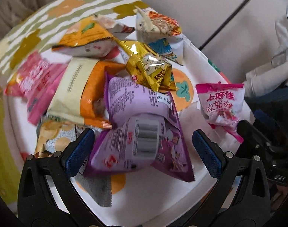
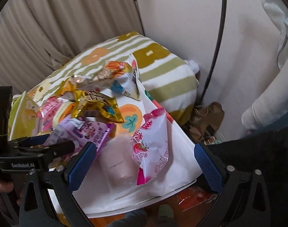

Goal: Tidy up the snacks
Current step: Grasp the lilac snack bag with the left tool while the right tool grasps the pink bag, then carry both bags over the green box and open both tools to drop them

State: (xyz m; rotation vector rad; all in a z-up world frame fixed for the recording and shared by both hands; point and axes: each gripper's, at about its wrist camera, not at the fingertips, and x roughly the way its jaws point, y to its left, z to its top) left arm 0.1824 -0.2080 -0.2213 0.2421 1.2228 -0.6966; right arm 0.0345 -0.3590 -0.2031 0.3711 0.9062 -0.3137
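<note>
**Both claws open over the snack heap**

In the left wrist view the left claw (image 1: 143, 149) stands wide open at the bottom of the frame, its blue pads on either side of a purple snack packet (image 1: 142, 132) without pressing on it. That packet lies at the near edge of a loose heap of snacks in the middle of the frame. Above it sits a gold foil packet (image 1: 150, 67), and to the left a cream and orange packet (image 1: 81, 90) and a blurred pink packet (image 1: 36, 81). An orange packet (image 1: 85, 36) and a cream packet with orange stripes (image 1: 157, 25) lie toward the top of the heap. All rest on a white cloth printed with orange fruit (image 1: 183, 89), with a green striped cushion (image 1: 55, 19) at upper left. At right, apart from the heap, a pink and white strawberry candy packet (image 1: 222, 104) lies near the cloth's edge, just above the tip of the other claw.

In the right wrist view the right claw (image 2: 145, 161) is likewise wide open and grips nothing; the strawberry candy packet (image 2: 151, 141) lies between its fingers, in the lower centre. The left claw (image 2: 49, 143) enters from the left edge, beside the purple packet (image 2: 83, 134), with part of a hand (image 2: 2, 186) behind it. A sleeve (image 2: 265, 104) shows at right, and a dark cable (image 2: 217, 37) runs down the wall.
</note>
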